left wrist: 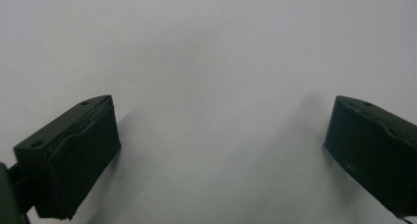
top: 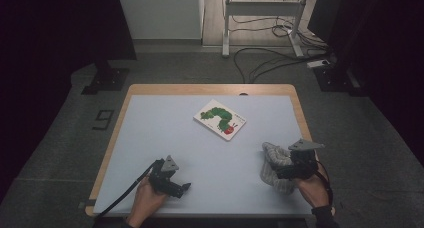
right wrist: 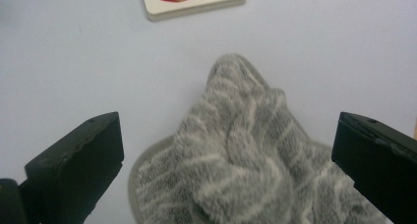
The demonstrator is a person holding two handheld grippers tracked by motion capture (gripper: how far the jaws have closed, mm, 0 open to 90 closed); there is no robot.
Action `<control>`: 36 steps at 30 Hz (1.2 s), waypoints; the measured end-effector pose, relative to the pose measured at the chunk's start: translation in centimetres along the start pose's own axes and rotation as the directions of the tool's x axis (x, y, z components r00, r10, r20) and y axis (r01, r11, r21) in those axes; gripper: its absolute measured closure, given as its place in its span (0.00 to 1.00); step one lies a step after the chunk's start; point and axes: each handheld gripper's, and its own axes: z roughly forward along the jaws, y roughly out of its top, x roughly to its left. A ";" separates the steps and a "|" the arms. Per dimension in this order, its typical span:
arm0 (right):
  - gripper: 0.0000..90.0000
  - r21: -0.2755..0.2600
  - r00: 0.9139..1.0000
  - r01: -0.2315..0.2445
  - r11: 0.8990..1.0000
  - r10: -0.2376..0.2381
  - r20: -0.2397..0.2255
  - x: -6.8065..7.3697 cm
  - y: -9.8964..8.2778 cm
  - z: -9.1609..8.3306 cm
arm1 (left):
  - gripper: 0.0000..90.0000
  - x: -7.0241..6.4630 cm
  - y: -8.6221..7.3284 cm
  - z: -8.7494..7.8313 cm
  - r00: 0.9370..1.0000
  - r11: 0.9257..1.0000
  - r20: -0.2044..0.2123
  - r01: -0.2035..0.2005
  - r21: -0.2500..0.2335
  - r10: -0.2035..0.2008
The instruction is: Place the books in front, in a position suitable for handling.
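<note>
The right gripper (right wrist: pixel 228 150) hung wide open right above the crumpled grey sock (right wrist: pixel 251 155), gripping nothing; the sock sat on the table's (top: pixel 165 133) near right side; the left gripper (left wrist: pixel 221 150) gaped empty too.

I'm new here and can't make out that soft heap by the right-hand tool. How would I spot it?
Start at the pale blue table top and go to its near right corner. There, below the right gripper, lies a crumpled grey towel, fuzzy with pale stripes, unlike the flat caterpillar picture book.
</note>
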 end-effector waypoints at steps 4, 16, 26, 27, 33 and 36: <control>0.00 0.005 0.999 0.033 0.999 -0.033 -0.003 0.6 1.0 0.1 | 0.00 1.8 0.6 -1.2 1.000 0.999 -0.009 0.018 -0.043 -0.019; 0.00 -0.006 0.996 0.064 0.998 -0.065 -0.054 2.2 2.7 1.5 | 0.00 5.5 2.7 -3.6 0.999 0.995 -0.019 0.026 -0.095 -0.028; 0.00 -0.031 0.994 0.076 0.997 -0.078 -0.078 3.5 4.3 2.9 | 0.00 6.8 6.4 -5.5 0.999 0.996 -0.010 -0.036 -0.082 0.036; 0.00 -0.033 0.994 0.073 0.997 -0.076 -0.080 3.5 4.4 3.1 | 0.00 6.9 6.8 -5.5 0.999 0.995 -0.006 -0.044 -0.084 0.043; 0.00 -0.057 0.993 0.055 0.997 -0.060 -0.100 3.9 5.2 4.2 | 0.00 7.8 9.4 -5.6 0.996 0.994 -0.001 -0.092 -0.062 0.092; 0.00 -0.069 0.993 0.053 0.996 -0.059 -0.101 4.0 5.6 4.7 | 0.00 8.4 10.4 -5.3 0.994 0.993 0.003 -0.107 -0.050 0.107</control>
